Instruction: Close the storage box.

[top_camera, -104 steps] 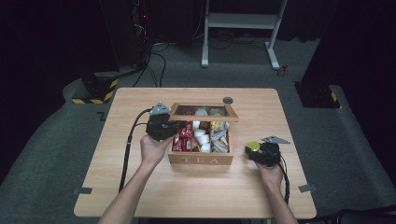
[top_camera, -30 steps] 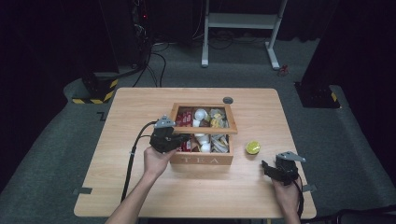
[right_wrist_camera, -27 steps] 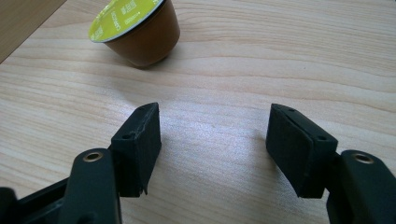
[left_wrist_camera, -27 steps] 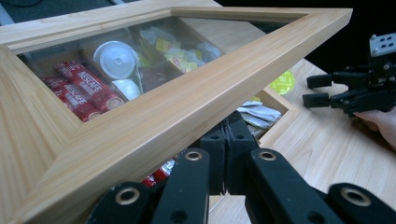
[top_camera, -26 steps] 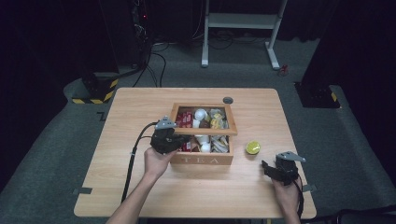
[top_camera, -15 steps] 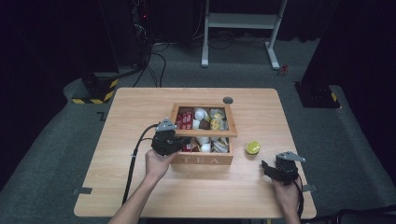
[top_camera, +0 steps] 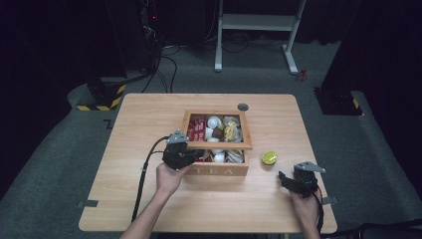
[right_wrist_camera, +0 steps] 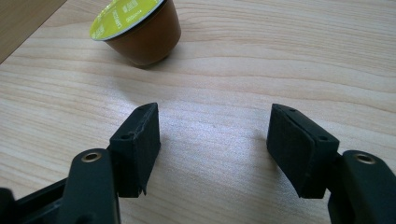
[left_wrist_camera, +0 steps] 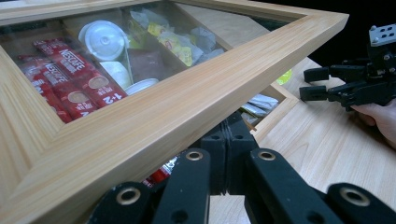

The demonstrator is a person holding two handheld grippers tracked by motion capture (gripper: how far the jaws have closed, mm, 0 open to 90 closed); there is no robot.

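Note:
A wooden tea box (top_camera: 219, 171) stands mid-table, holding red sachets (left_wrist_camera: 70, 88), white pods and wrapped bags. Its glass lid (top_camera: 246, 130) is hinged at the back and hangs tilted over the box. In the left gripper view the lid's wooden frame (left_wrist_camera: 187, 102) crosses just above my jaws. My left gripper (top_camera: 191, 154) (left_wrist_camera: 227, 140) is shut with nothing between its jaws, tucked under the lid's front edge. A brown capsule with a yellow-green top (top_camera: 269, 157) (right_wrist_camera: 140, 28) sits on the table right of the box. My right gripper (top_camera: 282, 178) (right_wrist_camera: 212, 140) is open and empty, short of the capsule.
A small dark round disc (top_camera: 243, 106) lies on the table behind the box. The left gripper's cable (top_camera: 144, 174) trails toward the table's front edge. My right gripper (left_wrist_camera: 315, 84) also appears far off in the left gripper view. A white stand (top_camera: 254, 22) is on the floor beyond.
The lid's front edge has come down and forward, with my left gripper under it. My right gripper was at the capsule beside the box; it has since drawn back, leaving the capsule there.

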